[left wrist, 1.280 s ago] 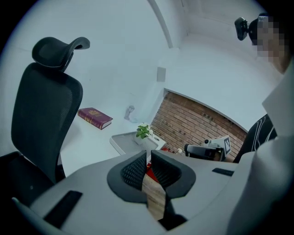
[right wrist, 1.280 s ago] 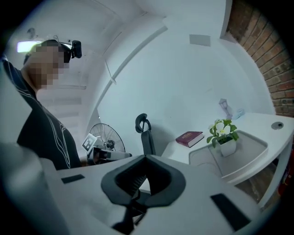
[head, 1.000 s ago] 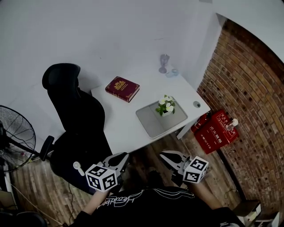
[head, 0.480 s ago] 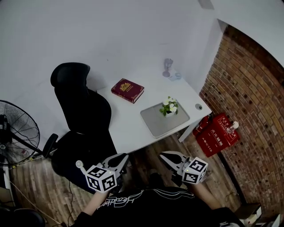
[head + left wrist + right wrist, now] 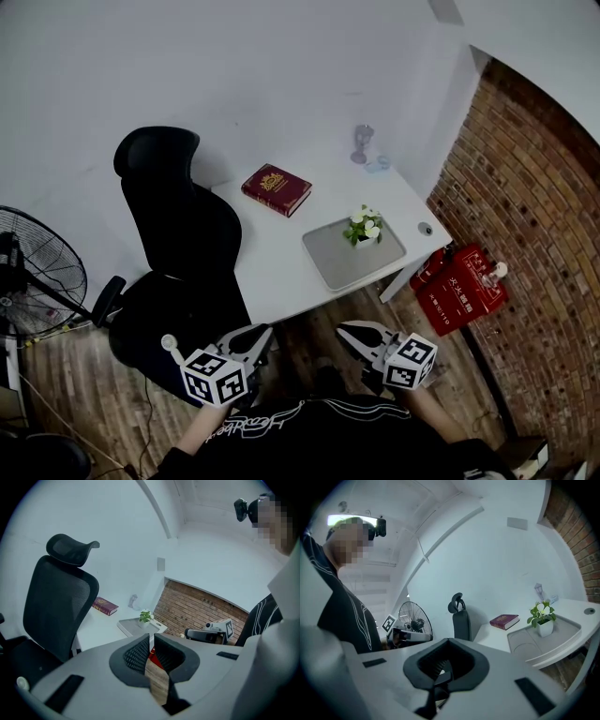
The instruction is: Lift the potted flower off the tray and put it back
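- A potted flower (image 5: 365,228) with white blooms stands upright on the grey tray (image 5: 339,264), near its far right corner, on a white desk (image 5: 270,251).
- The left gripper (image 5: 253,334) and right gripper (image 5: 354,333) hang low by the person's body, well apart from the desk. Each claw is pressed together, holding nothing.
- The scene fits a pot waiting to be lifted, or one already set back.
- Any handling would likely call for spread claws closing on the pot itself, below the leaves, kept upright.
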Demonstrator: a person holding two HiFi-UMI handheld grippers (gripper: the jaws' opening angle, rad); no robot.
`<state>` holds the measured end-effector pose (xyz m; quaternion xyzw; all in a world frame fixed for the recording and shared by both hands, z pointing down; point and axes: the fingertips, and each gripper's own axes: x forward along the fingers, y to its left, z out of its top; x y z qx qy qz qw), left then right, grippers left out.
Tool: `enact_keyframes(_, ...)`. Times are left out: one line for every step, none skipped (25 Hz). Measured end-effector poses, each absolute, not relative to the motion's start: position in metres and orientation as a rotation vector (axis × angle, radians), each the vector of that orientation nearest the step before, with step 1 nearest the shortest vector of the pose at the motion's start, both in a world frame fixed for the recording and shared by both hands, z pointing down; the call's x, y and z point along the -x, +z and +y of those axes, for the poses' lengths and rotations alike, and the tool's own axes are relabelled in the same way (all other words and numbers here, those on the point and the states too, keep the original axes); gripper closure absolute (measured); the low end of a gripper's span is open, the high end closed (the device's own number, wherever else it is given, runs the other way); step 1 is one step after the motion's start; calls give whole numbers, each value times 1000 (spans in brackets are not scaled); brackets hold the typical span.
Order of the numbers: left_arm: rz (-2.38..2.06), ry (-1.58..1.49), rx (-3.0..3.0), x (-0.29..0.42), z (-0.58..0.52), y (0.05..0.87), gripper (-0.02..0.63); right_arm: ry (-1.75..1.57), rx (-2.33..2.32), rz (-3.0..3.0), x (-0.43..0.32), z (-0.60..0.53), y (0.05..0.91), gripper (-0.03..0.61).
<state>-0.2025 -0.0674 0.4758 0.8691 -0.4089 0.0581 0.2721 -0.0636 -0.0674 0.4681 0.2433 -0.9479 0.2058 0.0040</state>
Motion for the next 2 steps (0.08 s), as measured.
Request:
enact_keyframes(-1103, 155, -2339, 203, -67, 475, 561, 646, -761, -2969, 64, -67, 468, 577)
enact_keyframes(-1105, 155, -2339, 203, -67, 475, 561, 647, -759, -2967, 64, -67, 469, 577)
